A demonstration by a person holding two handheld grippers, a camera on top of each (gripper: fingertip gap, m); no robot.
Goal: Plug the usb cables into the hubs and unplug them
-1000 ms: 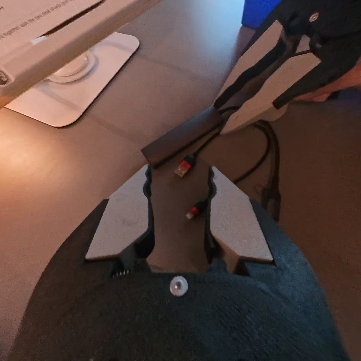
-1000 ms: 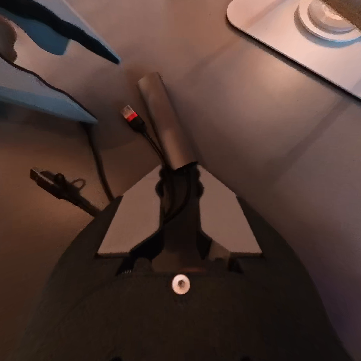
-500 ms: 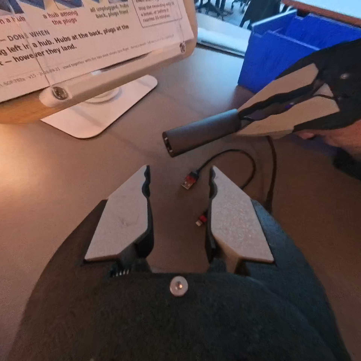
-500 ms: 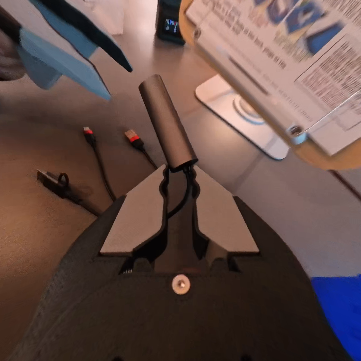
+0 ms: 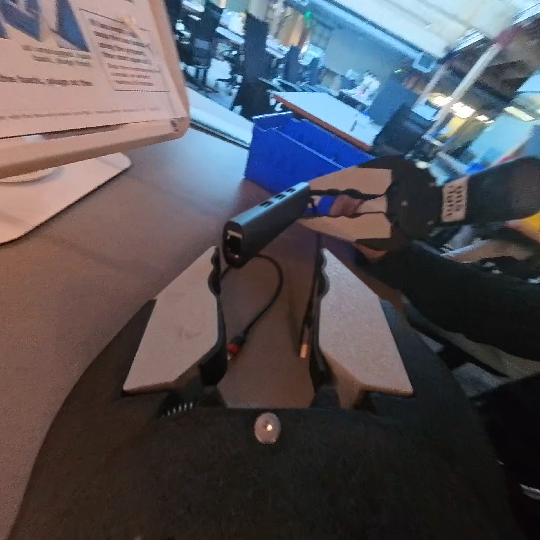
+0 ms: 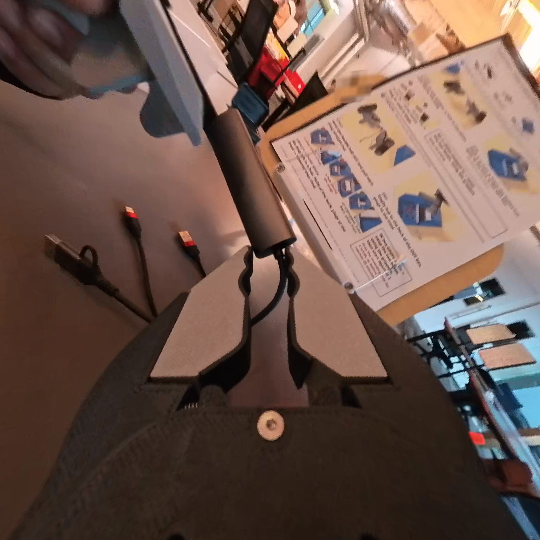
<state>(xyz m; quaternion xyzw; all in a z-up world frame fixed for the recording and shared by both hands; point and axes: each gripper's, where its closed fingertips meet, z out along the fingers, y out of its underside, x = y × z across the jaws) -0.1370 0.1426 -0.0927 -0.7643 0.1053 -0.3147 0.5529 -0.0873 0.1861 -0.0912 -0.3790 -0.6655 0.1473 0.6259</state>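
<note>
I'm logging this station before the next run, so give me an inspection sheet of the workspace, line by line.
Surface: brown table, bare between items.
Job's things: dark USB hub held off the table, ports showing, nothing plugged in.
Clutter: instruction sign on a white stand; blue bin at the far edge.
Grippers: right gripper shut on the hub's cable end; left gripper open, empty, facing the hub's free end.
Cables: red-collared plugs and a dark plug lie loose on the table; the hub's own lead runs back between the right fingers.
Surroundings: blurred workshop, desks, shelving.
</note>
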